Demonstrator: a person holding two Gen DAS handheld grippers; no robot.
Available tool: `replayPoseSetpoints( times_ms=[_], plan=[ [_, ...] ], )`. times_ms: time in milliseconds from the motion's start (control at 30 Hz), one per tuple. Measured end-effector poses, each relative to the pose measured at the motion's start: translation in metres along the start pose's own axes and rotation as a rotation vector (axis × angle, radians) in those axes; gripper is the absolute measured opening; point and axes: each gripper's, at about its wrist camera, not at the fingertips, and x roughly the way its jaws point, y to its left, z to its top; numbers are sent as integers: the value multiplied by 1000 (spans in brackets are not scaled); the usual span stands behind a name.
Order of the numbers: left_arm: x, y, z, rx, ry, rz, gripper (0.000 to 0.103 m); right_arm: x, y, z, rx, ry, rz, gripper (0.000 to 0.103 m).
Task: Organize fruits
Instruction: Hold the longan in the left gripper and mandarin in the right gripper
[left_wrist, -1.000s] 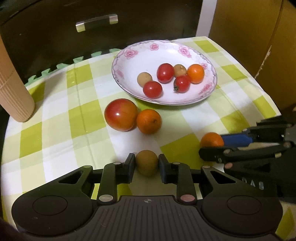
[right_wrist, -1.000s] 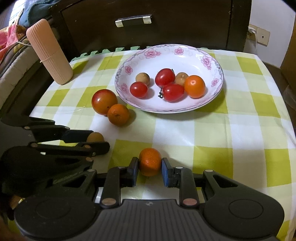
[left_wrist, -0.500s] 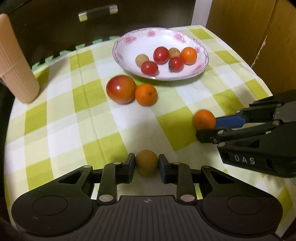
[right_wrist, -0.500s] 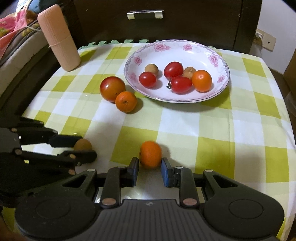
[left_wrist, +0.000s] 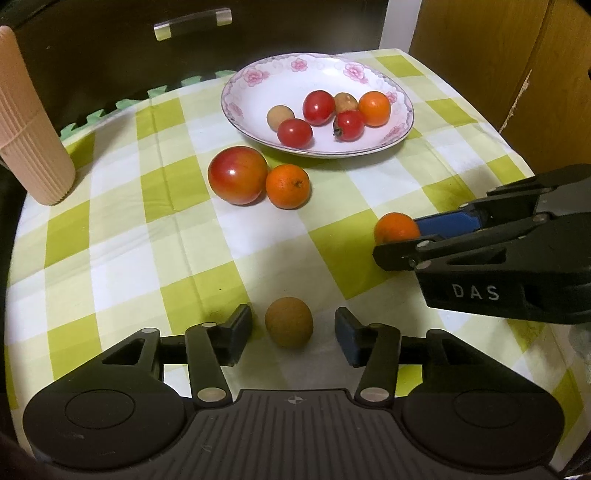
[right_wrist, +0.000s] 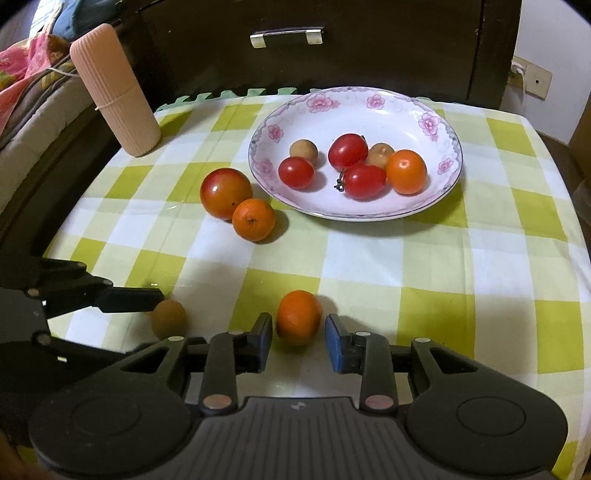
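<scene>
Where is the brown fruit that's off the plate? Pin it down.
In the left wrist view the brown fruit lies on the tablecloth between the open left gripper's fingers.

Your table under a green-and-white checked cloth (right_wrist: 424, 258), a floral plate (right_wrist: 448, 147) at the back, a ribbed beige cylinder (right_wrist: 118, 96) far left, a red apple (right_wrist: 225, 192) touching an orange (right_wrist: 253, 219), a brown longan (left_wrist: 289, 322) and second orange (right_wrist: 298, 316) lying nearest you

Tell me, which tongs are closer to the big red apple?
Left. The left tongs sit open around a small brown fruit, below the big red apple. The right tongs straddle a small orange, farther off.
</scene>
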Motion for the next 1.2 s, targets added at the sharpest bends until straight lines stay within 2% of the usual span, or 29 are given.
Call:
replayPoseSetpoints(
  times_ms=[233, 400, 567, 733, 1200],
  plan=[
    [1, 0, 1, 0, -3, 3, 58, 4, 3, 2, -15, 1, -5, 30],
    [-1, 1, 0, 3, 2, 8, 47, 6, 2, 3, -14, -3, -11, 30],
    [-3, 1, 0, 14, 11, 3, 41, 7, 4, 4, -19, -3, -14, 26],
    [-6, -1, 1, 33, -1, 13, 36, 6, 7, 3, -34, -5, -10, 26],
    [-15, 2, 7, 9, -26, 4, 35, -6, 4, 6, -8, -45, -2, 26]
  ],
)
